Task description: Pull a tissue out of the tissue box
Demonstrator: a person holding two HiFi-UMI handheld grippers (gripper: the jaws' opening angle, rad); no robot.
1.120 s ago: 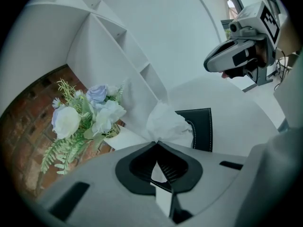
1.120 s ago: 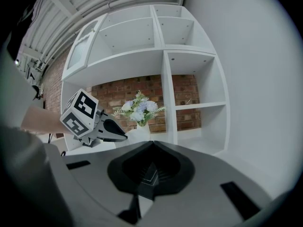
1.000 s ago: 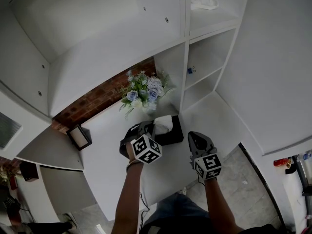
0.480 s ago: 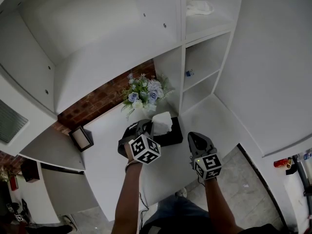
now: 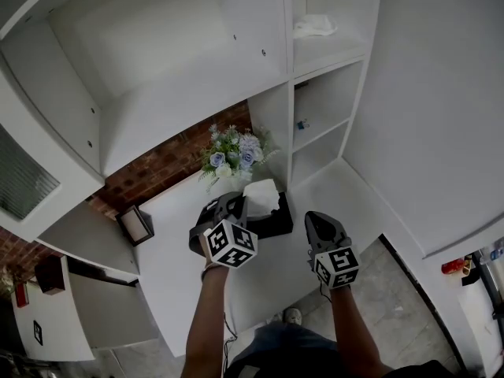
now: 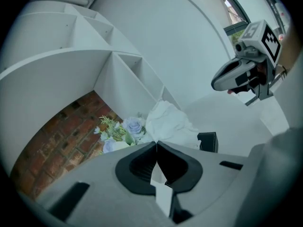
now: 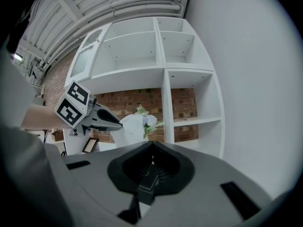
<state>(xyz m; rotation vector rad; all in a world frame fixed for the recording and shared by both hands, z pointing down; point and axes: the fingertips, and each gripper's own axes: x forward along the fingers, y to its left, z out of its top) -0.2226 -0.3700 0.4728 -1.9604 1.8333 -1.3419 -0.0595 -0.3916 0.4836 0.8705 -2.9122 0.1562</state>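
head view: white tissue [image 5: 261, 198] stands up out of the black tissue box [image 5: 276, 225] on the white counter [image 5: 339, 183] | left gripper view: left gripper [image 6: 156, 143] jaws closed, pinching the tissue's edge | right gripper view: right gripper [image 7: 152, 145] jaws together, nothing between them; tissue ahead-left

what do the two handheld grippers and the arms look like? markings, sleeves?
Left gripper and right gripper match: grey moulded shells with black claw recesses, each topped by a white cube with black square markers. The forearms are bare, with no sleeves.
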